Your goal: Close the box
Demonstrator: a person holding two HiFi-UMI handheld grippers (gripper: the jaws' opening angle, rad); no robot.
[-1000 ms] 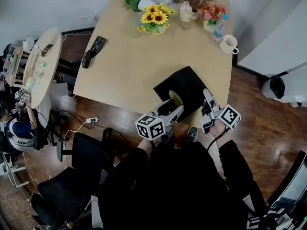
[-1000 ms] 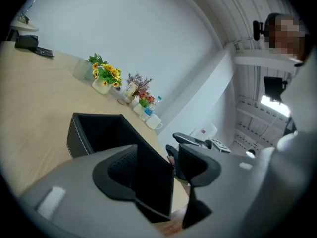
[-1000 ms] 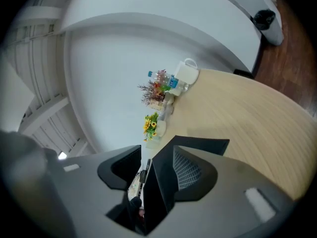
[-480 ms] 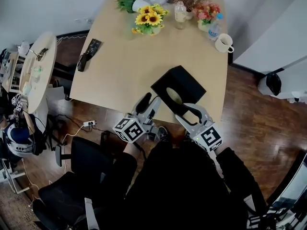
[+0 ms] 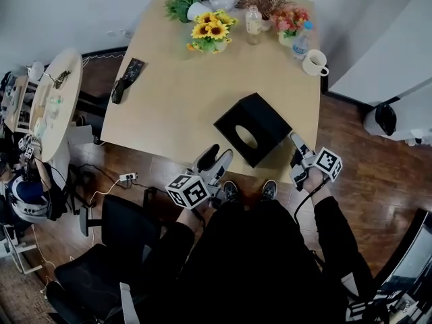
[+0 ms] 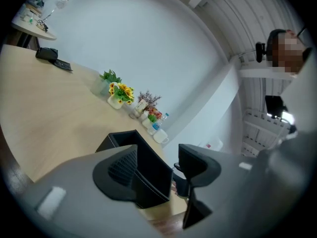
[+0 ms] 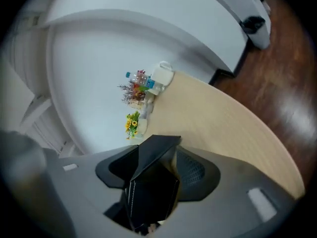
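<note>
In the head view, we see a table (image 5: 175, 93) with a black box (image 5: 253, 128) on it. The box sits close to the near edge, and its top has a round hole. The left tool (image 5: 216, 157) is at the table edge, near the box's left side but not touching it. The right tool (image 5: 297, 158) is just beside the box's right corner. Flowers (image 5: 210, 29), a bottle (image 5: 253, 19) and a mug (image 5: 315, 63) stand at the far end, well apart from the box.

In the left gripper view, we look past the left tool (image 6: 158, 167). Its jaws are spread apart and pinch nothing. The box (image 6: 148, 180) shows in the gap, a little beyond them on the table (image 6: 49, 113). The flowers (image 6: 119, 92) stand far behind it.

In the right gripper view, a corner of the box (image 7: 151, 187) sits between the jaws of the right tool (image 7: 158, 175). These jaws are opening and stand wide. We cannot see them squeezing the box. The table (image 7: 223, 123) runs away behind it, with the flowers (image 7: 132, 122) at the far end. A brown wood floor (image 7: 290, 88) shows to the right.
</note>
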